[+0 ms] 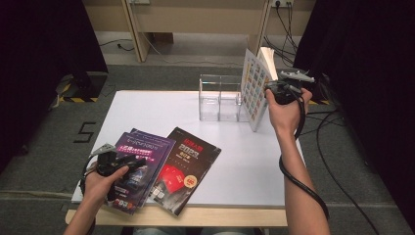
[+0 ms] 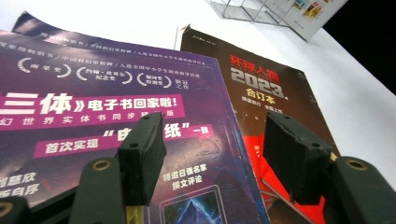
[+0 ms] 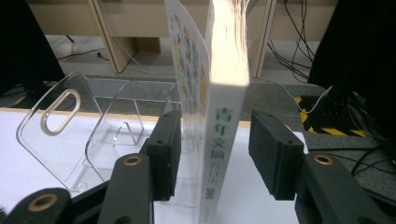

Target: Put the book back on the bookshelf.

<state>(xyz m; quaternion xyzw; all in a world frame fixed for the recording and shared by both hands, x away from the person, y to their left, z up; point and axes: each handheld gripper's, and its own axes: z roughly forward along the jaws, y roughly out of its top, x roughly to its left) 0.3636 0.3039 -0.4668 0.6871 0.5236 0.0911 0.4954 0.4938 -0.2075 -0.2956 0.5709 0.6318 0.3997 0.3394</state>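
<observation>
Right gripper view: book [image 3: 219, 140] upright on its lower edge near the far right corner of the worktop [image 1: 244, 161], spine toward the camera, flanked by the open jaws of the right hand-held gripper [image 3: 217, 119]. Clear gap on one side, the other pad close to the cover, no pressing seen on either. Thick, so probably fairly heavy. Soft cover and pages fanning loose at the top, so likely to flop or splay if pinched high or by the cover alone. Best taken low across the spine, the stiffest part. Glossy cover, possibly slippery.

Just beside it, a clear rack [image 3: 60, 140] with upright dividers, the slots in sight empty. Book in the end slot or just outside it: not possible to tell.

Toward the near left corner, left hand-held gripper [image 2: 215, 121] wide open over a purple magazine [image 2: 93, 93], nothing between the pads. Thin and limp by the look of it, lying on others of its kind, with a dark magazine [image 2: 271, 88] alongside.
</observation>
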